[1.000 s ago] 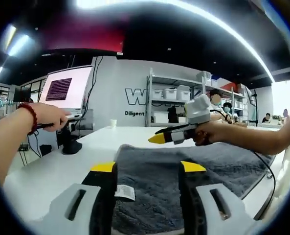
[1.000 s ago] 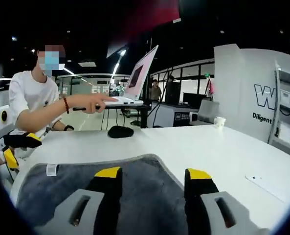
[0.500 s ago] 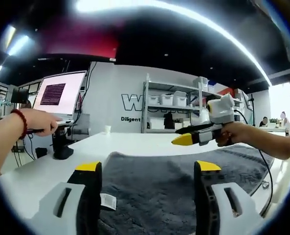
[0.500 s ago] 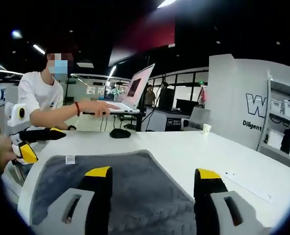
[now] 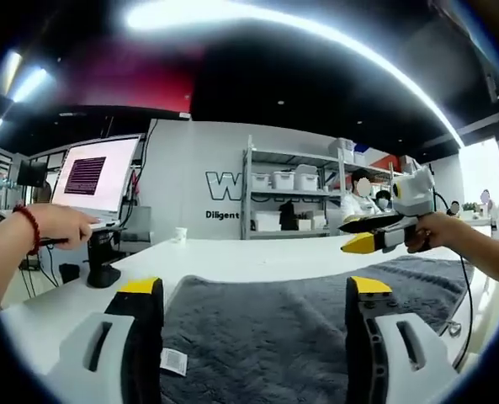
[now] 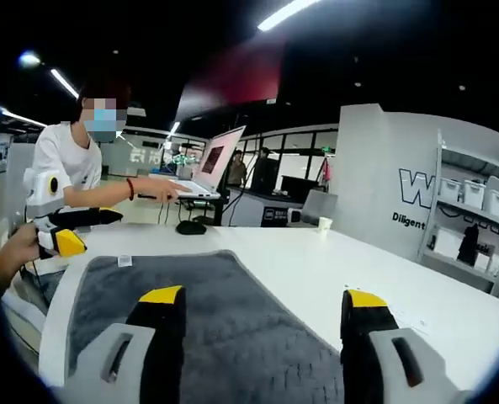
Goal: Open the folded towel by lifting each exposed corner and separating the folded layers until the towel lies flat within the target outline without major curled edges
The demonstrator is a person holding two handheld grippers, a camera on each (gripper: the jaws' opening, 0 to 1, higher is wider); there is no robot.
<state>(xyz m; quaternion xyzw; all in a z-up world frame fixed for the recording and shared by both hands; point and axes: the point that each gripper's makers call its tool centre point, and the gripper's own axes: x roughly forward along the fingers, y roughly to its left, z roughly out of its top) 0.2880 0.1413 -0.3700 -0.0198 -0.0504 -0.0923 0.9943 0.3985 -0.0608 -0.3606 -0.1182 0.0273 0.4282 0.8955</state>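
Towel (image 5: 274, 324), grey and seemingly folded, lies on the white table (image 5: 232, 252). We hold the left gripper (image 5: 253, 290) and right gripper (image 6: 262, 299) above it, jaws apart, gripping nothing. A white label (image 5: 172, 361) marks one towel edge.

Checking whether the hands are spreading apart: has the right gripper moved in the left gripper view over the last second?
Yes. The right gripper has drifted rightward and away: it was in front of the shelving rack and now sits well right of it, over the towel's far edge.
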